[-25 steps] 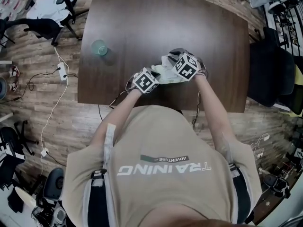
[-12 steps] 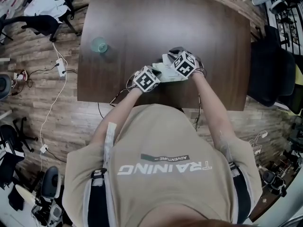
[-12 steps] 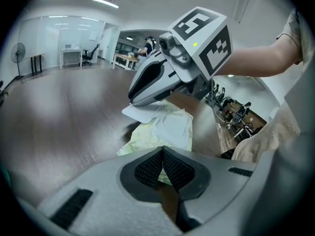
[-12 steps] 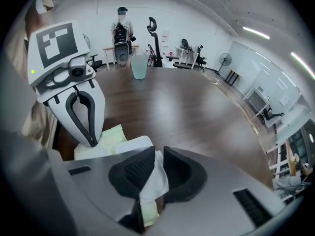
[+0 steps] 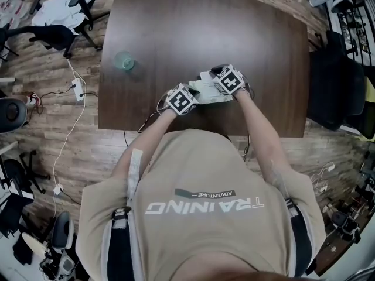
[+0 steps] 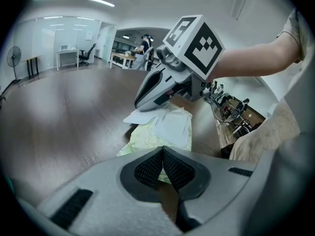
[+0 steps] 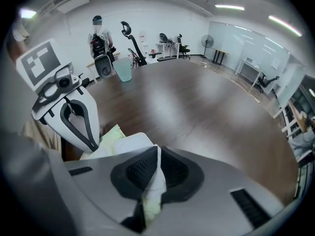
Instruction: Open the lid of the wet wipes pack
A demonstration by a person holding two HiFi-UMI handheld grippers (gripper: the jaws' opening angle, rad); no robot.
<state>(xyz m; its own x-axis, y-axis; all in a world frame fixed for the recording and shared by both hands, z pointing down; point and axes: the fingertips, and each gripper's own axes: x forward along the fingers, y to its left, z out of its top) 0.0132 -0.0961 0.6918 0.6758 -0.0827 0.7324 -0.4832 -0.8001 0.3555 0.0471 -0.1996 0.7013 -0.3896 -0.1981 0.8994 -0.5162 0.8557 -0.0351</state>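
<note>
- Wet wipes pack: on the surface, right of the teal cup.
- My left claw pinches its edge; my right claw is closing on the lid flap.
- Next I'd peel upward.

a dark wood table in an open office
a teal cup stands alone near the table's left edge. on the plank floor to the left lie a white power strip and loose cables. a black office chair stands beyond them and another dark chair at the right. a standing fan shows far across the room.
</note>
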